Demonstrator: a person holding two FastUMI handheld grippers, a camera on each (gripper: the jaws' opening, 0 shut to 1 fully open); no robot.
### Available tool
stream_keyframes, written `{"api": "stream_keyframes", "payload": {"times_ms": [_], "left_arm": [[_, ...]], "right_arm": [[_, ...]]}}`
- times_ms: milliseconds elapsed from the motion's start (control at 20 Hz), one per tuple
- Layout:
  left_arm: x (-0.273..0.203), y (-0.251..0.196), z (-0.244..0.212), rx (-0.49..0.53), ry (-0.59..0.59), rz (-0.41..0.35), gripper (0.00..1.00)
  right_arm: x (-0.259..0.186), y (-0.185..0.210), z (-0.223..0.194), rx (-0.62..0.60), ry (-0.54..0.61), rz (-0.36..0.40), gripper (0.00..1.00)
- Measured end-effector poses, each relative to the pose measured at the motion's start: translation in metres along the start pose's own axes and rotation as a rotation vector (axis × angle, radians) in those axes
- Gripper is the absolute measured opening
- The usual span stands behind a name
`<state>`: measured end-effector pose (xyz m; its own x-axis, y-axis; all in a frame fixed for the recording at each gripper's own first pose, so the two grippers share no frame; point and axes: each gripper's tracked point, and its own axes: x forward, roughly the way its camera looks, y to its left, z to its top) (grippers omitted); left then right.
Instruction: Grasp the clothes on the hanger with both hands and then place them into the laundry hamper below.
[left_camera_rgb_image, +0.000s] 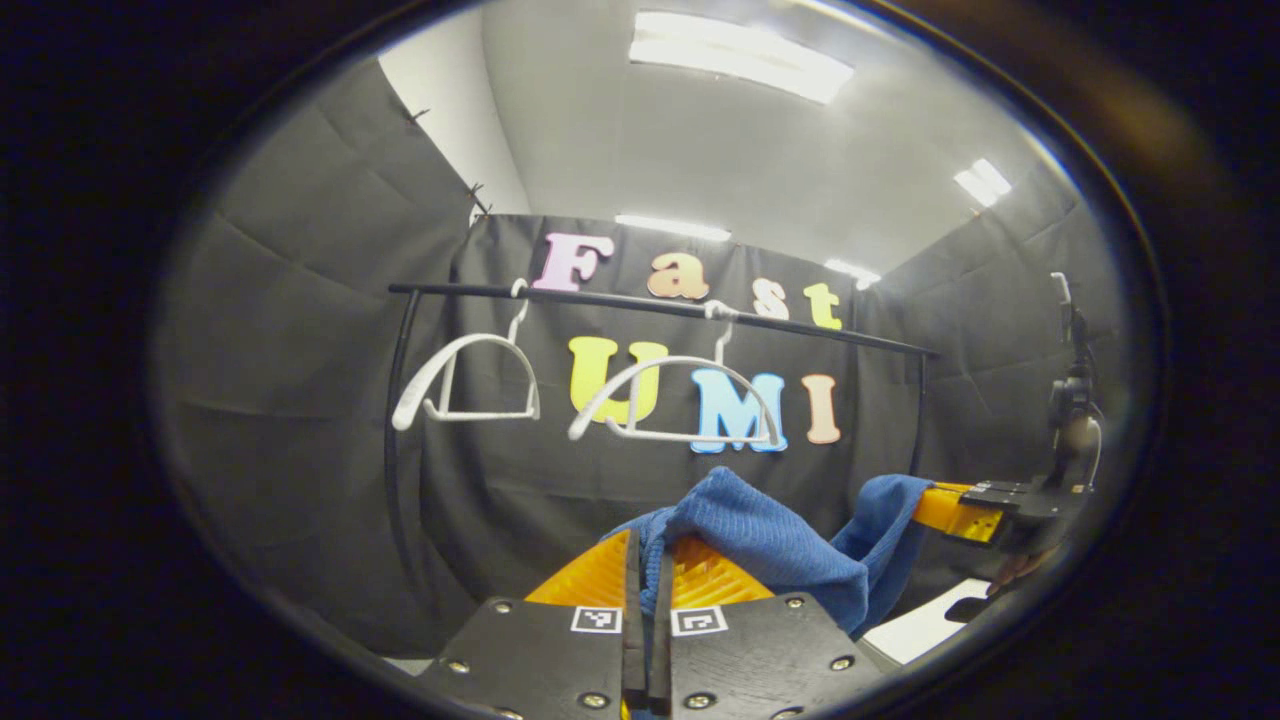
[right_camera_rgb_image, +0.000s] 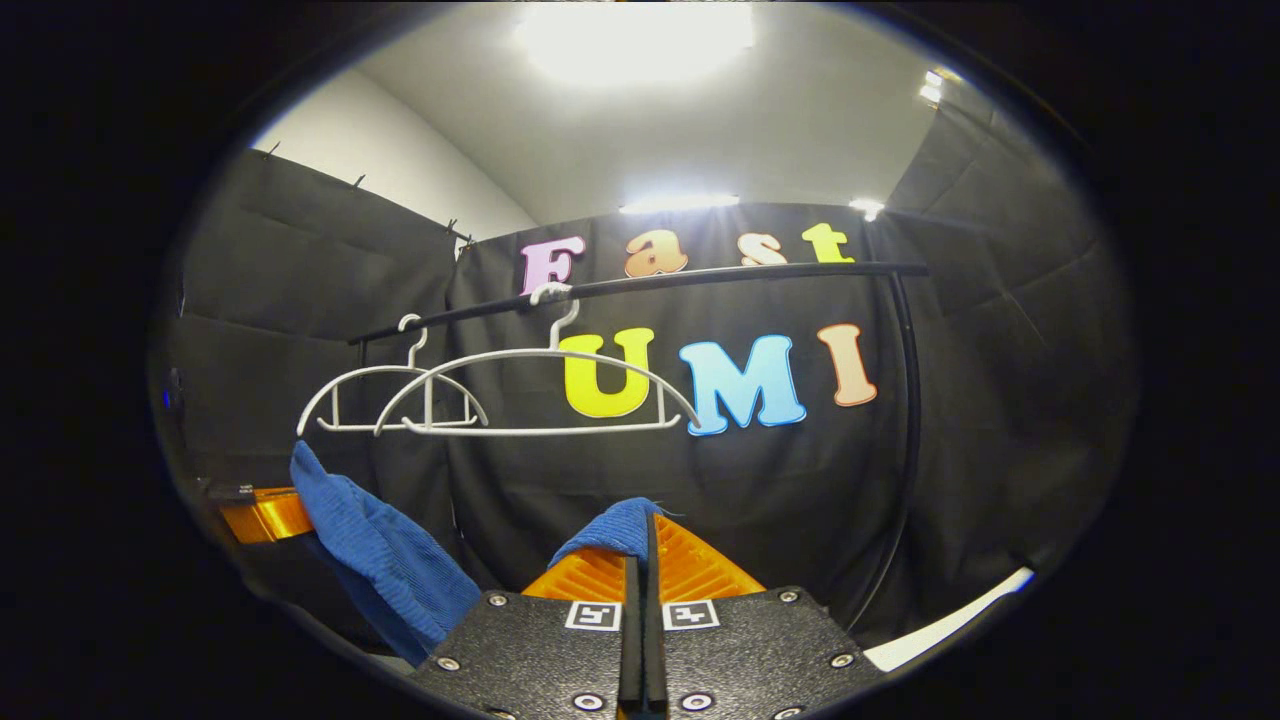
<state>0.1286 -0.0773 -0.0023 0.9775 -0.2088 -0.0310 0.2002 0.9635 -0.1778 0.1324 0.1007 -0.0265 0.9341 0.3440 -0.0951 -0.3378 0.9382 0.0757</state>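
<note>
Both my tools clamp the blue garment (left_camera_rgb_image: 770, 540): left tool (left_camera_rgb_image: 648, 570) on one end, right tool (right_camera_rgb_image: 640, 545) on the other, so it hangs spread below the bare hangers (right_camera_rgb_image: 520, 390), ready to lower; hamper unseen.

A black clothes rail (left_camera_rgb_image: 660, 305) runs across the booth in front of the cloth wall, held up by a black post at each end. Two empty white plastic hangers hook over it: one (left_camera_rgb_image: 468, 385) near the rail's left end, the other (left_camera_rgb_image: 680, 400) just beside it, toward the rail's middle.
</note>
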Motion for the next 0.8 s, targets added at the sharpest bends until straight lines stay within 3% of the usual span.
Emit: {"api": "stream_keyframes", "payload": {"times_ms": [300,650,700,800], "left_arm": [[-0.006,-0.031,-0.063,-0.030,0.083,-0.069,0.03],[-0.012,-0.020,-0.179,-0.016,0.286,-0.011,0.00],[-0.015,-0.016,-0.193,-0.008,0.316,0.001,0.07],[-0.020,-0.005,-0.221,0.014,0.377,0.033,0.03]], "right_arm": [[-0.019,0.022,-0.061,-0.004,0.119,0.022,0.01],[-0.036,0.017,-0.181,-0.080,0.350,-0.012,0.01],[-0.041,0.014,-0.200,-0.090,0.390,-0.024,0.01],[-0.048,0.011,-0.231,-0.109,0.464,-0.035,0.01]]}}
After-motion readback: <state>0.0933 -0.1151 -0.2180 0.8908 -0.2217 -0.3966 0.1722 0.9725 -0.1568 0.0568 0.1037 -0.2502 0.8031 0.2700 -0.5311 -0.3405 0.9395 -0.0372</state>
